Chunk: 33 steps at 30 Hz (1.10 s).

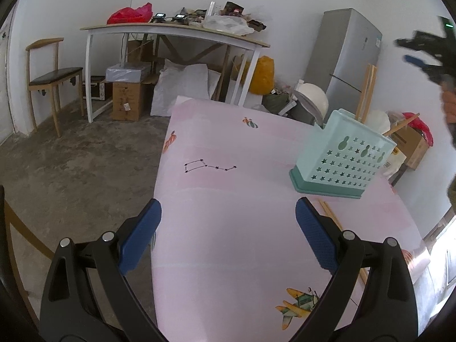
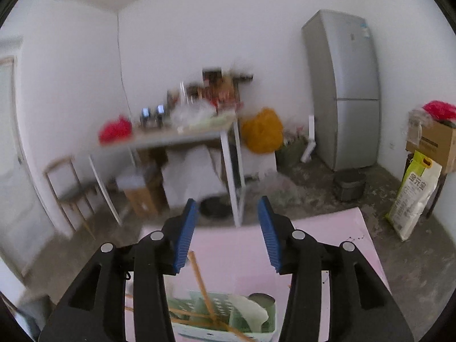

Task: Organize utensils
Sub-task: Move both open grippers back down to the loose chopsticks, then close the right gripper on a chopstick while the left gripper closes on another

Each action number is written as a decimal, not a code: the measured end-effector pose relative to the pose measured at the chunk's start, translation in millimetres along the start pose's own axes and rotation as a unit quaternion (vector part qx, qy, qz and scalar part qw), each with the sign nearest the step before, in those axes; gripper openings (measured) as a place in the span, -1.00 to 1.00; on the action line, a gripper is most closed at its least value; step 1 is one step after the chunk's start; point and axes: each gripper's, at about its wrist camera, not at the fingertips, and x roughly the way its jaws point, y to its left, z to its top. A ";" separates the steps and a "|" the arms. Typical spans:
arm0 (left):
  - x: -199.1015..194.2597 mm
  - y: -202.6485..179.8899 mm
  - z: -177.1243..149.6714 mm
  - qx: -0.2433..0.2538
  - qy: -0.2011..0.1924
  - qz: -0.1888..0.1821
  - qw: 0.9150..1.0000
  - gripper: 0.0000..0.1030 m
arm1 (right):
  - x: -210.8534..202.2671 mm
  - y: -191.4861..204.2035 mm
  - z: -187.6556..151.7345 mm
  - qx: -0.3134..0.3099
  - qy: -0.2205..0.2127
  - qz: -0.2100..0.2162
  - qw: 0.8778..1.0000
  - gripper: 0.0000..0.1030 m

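Both claws spread, empty — right claw (image 2: 228, 233) partly hides blurred holder (image 2: 228, 317).

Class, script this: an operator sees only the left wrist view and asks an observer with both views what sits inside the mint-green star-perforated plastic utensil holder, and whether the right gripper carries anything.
Operator: What's inside the mint-green star-perforated plastic utensil holder?
Observer: A white spoon-like utensil lies in it, beside leaning wooden chopsticks.
Operator: Is the right gripper carrying anything?
Observer: No. It is open and empty, poised above the holder.
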 end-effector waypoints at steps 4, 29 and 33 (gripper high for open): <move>-0.1 -1.8 -2.5 -0.006 0.003 0.005 1.000 0.77 | -57.1 11.0 -19.6 -0.027 -0.026 0.038 0.999 -0.10; 22.8 -87.5 -39.6 0.058 0.102 0.058 0.991 0.77 | 17.8 17.7 -289.5 -0.047 0.341 0.145 0.928 -0.73; 24.2 -97.3 -37.7 0.071 0.102 0.056 0.991 0.77 | 14.5 10.1 -294.6 -0.039 0.339 0.144 0.929 -0.84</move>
